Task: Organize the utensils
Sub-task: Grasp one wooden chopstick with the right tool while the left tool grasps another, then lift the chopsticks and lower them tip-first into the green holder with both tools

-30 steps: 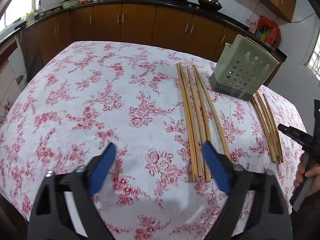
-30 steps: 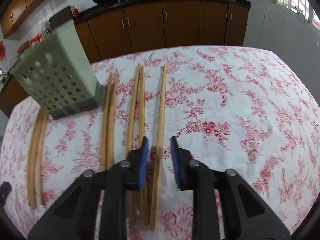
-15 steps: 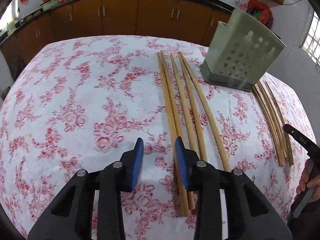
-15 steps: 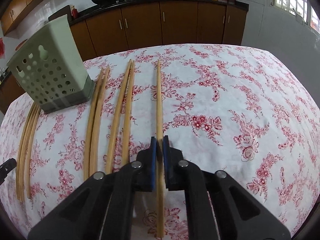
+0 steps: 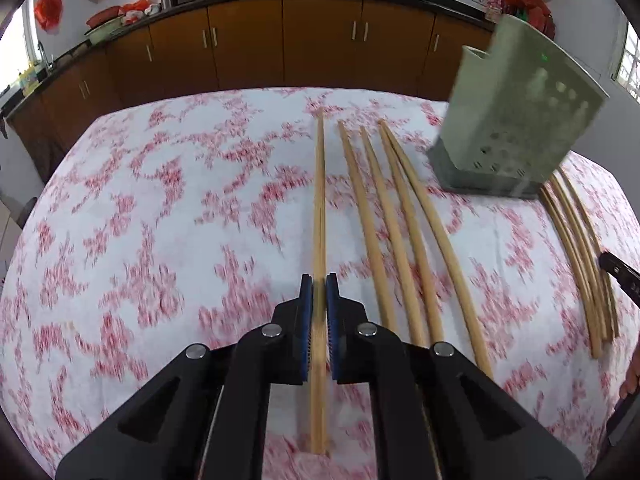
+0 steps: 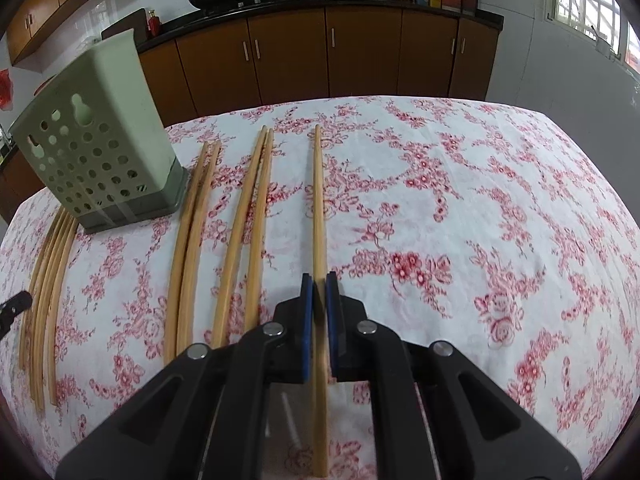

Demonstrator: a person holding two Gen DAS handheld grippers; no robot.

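Your left gripper's (image 5: pixel 319 282) jaws are clamped on a single bamboo chopstick (image 5: pixel 320 200). It runs straight ahead from between the blue pads (image 5: pixel 306 312), toward the far edge of the table. Your right gripper's (image 6: pixel 319 280) jaws are likewise closed on a second chopstick (image 6: pixel 318 200), which also points at the far edge.

In the left wrist view, four loose chopsticks (image 5: pixel 400 232) lie just to the right of the held one, roughly parallel to it. Beyond them the green perforated utensil holder (image 5: pixel 516 120) stands upright near the far edge. In the right wrist view, two pairs of chopsticks (image 6: pixel 224 240) lie to the left of the held one, between it and the holder. A further bundle (image 6: pixel 48 280) lies on the holder's other side, by the left edge.

Everything sits on a white tablecloth with red flowers (image 6: pixel 460 240). Whether either held chopstick is off the cloth cannot be told; the left wrist view is blurred.
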